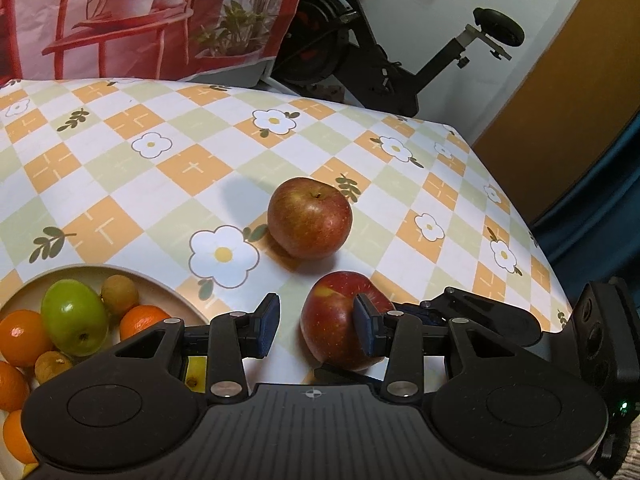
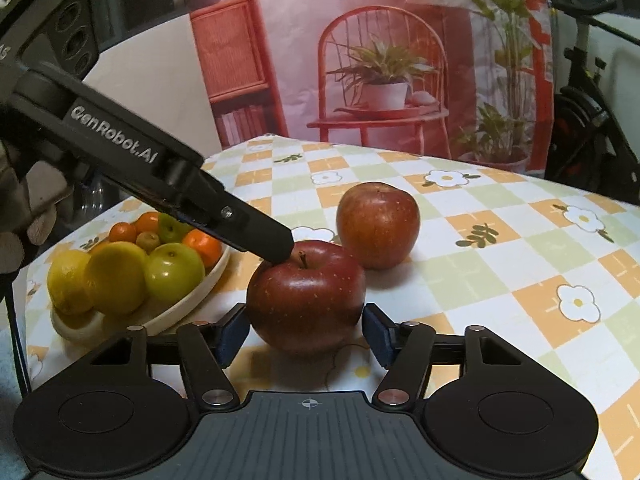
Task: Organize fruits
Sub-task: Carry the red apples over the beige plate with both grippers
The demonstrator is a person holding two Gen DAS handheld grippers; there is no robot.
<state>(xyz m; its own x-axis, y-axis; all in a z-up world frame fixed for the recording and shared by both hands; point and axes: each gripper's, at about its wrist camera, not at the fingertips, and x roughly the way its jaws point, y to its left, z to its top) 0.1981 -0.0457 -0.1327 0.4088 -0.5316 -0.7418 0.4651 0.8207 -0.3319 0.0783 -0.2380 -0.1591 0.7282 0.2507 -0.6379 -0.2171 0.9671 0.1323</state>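
A dark red apple (image 2: 306, 300) rests on the checked tablecloth, and my right gripper (image 2: 304, 336) is shut on it, a blue pad against each side. My left gripper (image 1: 316, 322) stands open just above the same apple (image 1: 332, 320), and one of its fingers (image 2: 256, 232) touches the top next to the stem. A second, duller red apple (image 1: 310, 218) (image 2: 378, 224) stands free a little farther back. A cream plate (image 1: 160, 284) (image 2: 188, 300) to the left holds green apples, oranges, lemons and small brown fruits.
The table's right edge (image 1: 532, 224) drops off close to the apples. An exercise bike (image 1: 380, 60) stands beyond the far edge, next to a printed red backdrop (image 2: 380, 60). A gloved hand (image 2: 32, 200) holds the left gripper.
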